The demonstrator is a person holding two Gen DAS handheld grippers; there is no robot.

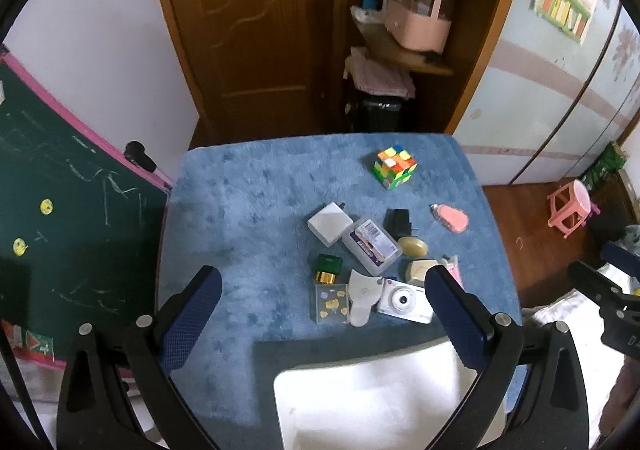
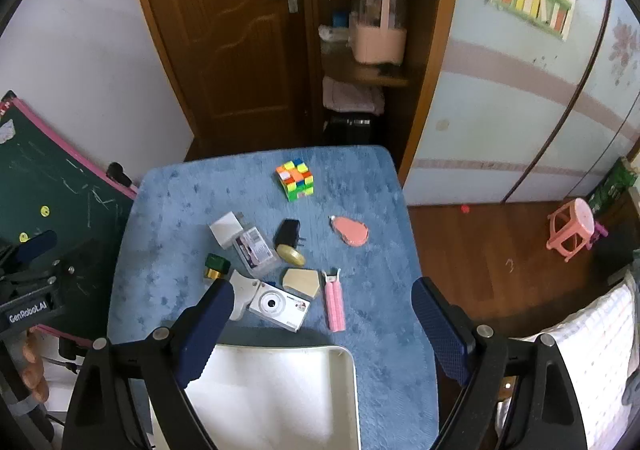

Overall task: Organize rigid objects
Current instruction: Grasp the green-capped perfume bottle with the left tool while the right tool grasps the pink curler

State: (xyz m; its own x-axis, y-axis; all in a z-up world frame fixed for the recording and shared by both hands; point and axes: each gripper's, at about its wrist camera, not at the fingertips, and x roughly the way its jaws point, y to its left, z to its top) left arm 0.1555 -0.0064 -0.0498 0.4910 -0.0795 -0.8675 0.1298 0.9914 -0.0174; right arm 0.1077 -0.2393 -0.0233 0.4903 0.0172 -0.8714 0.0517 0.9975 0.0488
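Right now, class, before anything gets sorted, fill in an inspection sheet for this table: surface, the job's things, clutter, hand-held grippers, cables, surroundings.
Surface: blue fuzzy cloth covers the table.
Job's things: Rubik's cube sits apart at the far side; white camera, clear plastic case, white charger block, black plug adapter, green bottle, pink oval piece and pink roller lie loosely clustered; white bin at the near edge shows nothing inside.
Clutter: nothing seen beyond these items.
Grippers: left hand-held gripper and right hand-held gripper both open, holding nothing, above the near edge.
Cables: nothing seen.
Surroundings: chalkboard left, wooden door behind, pink stool on the floor.
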